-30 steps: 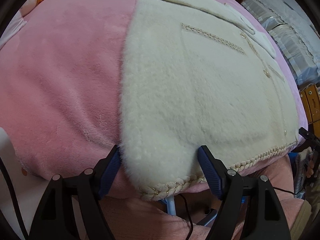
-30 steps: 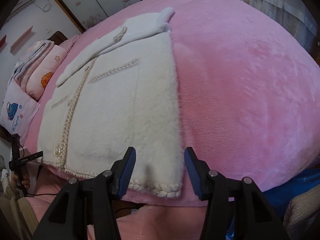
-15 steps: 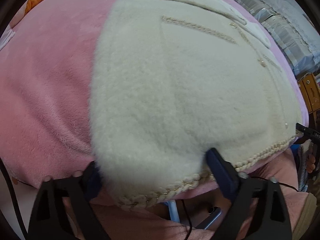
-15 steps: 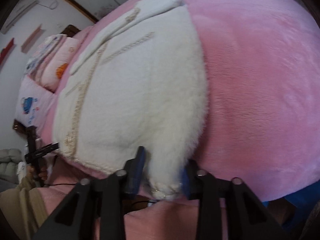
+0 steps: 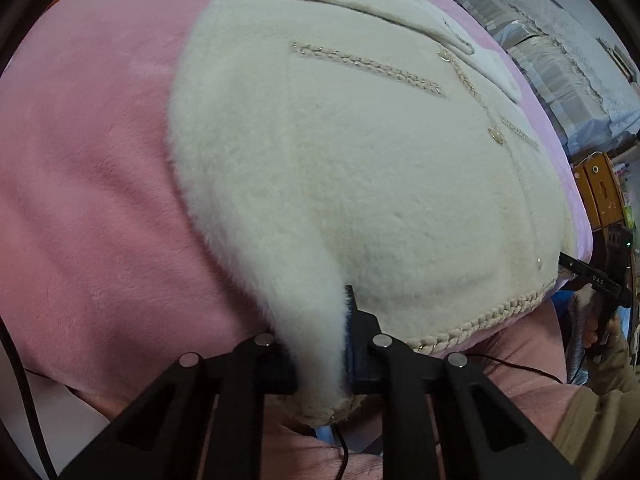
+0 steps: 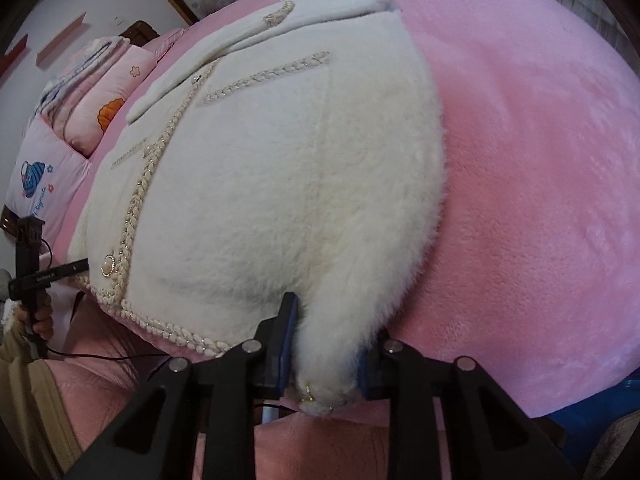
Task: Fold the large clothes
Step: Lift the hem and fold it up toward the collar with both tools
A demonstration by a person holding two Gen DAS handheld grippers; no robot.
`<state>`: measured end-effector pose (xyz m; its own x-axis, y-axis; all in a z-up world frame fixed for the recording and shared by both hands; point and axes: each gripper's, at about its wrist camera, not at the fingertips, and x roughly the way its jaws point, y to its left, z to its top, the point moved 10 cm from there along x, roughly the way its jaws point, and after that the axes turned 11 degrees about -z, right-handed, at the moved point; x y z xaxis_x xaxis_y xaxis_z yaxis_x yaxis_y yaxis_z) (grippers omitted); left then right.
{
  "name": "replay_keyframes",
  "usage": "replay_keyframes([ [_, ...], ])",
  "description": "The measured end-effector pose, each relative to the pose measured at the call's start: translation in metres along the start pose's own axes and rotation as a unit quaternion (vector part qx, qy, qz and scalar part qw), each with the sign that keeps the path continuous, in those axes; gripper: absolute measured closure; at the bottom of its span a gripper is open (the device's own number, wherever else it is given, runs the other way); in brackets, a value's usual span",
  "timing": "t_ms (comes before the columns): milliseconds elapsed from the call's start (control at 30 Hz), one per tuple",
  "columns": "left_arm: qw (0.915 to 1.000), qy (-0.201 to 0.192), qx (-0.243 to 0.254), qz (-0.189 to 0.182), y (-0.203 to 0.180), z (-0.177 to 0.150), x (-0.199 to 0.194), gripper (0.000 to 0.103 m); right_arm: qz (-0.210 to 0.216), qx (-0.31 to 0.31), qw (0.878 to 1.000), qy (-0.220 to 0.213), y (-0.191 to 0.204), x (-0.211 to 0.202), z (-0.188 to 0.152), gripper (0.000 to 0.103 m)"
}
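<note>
A cream fleece jacket (image 5: 352,168) with braided trim and pearl buttons lies front-up on a pink plush blanket (image 5: 88,184); it also shows in the right wrist view (image 6: 280,184). My left gripper (image 5: 320,344) is shut on the jacket's near left hem corner, fleece bunched between the blue pads. My right gripper (image 6: 324,352) is shut on the near right hem corner, which hangs between its fingers. Each gripper shows at the far hem in the other's view: the right one (image 5: 596,280), the left one (image 6: 44,276).
The pink blanket (image 6: 540,168) covers a bed. Pink pillows (image 6: 96,104) lie at its head on the left. Folded bedding (image 5: 560,60) and a wooden cabinet (image 5: 600,184) stand beyond the bed's right side. Cables hang below the near edge.
Both grippers went from open astride the hem corners to shut on them. The fleece is now bunched between the pads and the corners are lifted slightly.
</note>
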<state>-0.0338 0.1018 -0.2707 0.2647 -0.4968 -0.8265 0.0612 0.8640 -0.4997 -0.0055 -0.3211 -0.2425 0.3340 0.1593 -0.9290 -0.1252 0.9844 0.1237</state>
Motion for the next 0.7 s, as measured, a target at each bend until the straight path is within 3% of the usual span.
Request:
replay_keyframes([
  [167, 0.9934, -0.029, -0.047, -0.101, -0.025, 0.023, -0.017, 0.092, 0.008, -0.001, 1.000, -0.027, 0.014, -0.023, 0.021, 0.087],
  [400, 0.9689, -0.123, -0.088, -0.196, -0.058, 0.103, -0.062, 0.092, 0.070, 0.042, 0.991, -0.103, 0.026, -0.075, 0.089, 0.088],
  [533, 0.9576, -0.168, -0.108, -0.207, -0.057, 0.170, -0.081, 0.092, 0.109, 0.084, 0.978, -0.155, 0.024, -0.106, 0.163, 0.089],
  [700, 0.9475, -0.207, -0.153, -0.189, -0.020, 0.260, -0.087, 0.092, 0.102, 0.104, 0.972, -0.182, 0.020, -0.098, 0.266, 0.089],
])
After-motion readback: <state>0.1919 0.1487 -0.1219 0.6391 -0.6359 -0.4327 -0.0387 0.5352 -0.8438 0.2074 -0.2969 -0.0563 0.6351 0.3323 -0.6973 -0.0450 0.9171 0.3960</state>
